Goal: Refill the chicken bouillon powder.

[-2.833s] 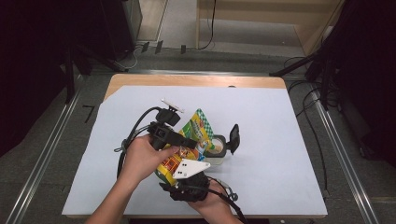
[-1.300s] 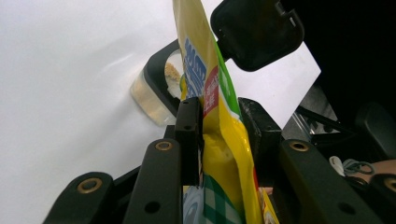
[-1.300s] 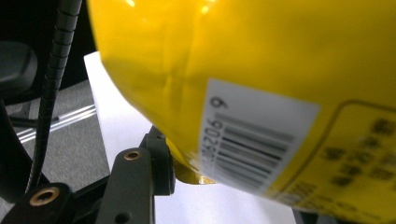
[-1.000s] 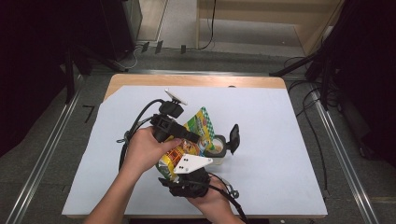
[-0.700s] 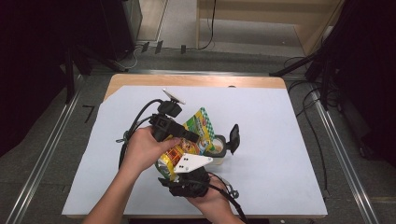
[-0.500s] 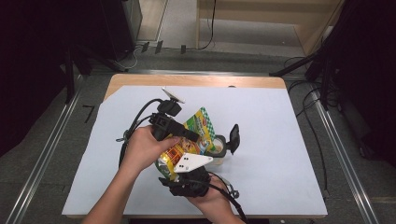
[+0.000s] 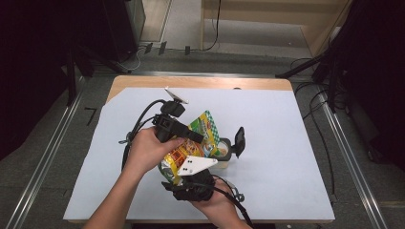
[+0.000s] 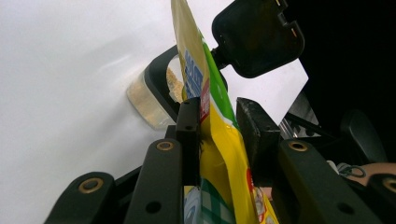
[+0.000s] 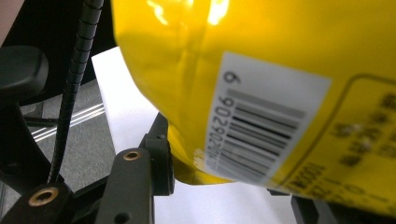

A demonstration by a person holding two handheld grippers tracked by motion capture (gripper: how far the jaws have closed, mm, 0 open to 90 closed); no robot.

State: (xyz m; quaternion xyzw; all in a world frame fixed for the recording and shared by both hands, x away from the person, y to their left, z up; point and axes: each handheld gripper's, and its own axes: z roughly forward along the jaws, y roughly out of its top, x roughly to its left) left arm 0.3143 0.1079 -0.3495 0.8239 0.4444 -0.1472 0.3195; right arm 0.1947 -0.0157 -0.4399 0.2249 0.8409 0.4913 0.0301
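Furthest left in the high view, the left gripper reaches in over the white sheet that covers the table and takes the yellow snack bag near its upper, green-checked end; the left gripper view shows its two black jaws pressed onto the thin flattened edge of the bag, which likely steers the mouth of the bag. Just right and nearer the person, the right gripper holds the fuller lower end, and in the right gripper view the bag's barcoded belly sits between its jaws, clamped from below so the weight is carried. Held this way the bag tilts up off the table, its top aimed toward the clear container just beside it, whose black flip lid stands open on the right, apparently to receive a pour.
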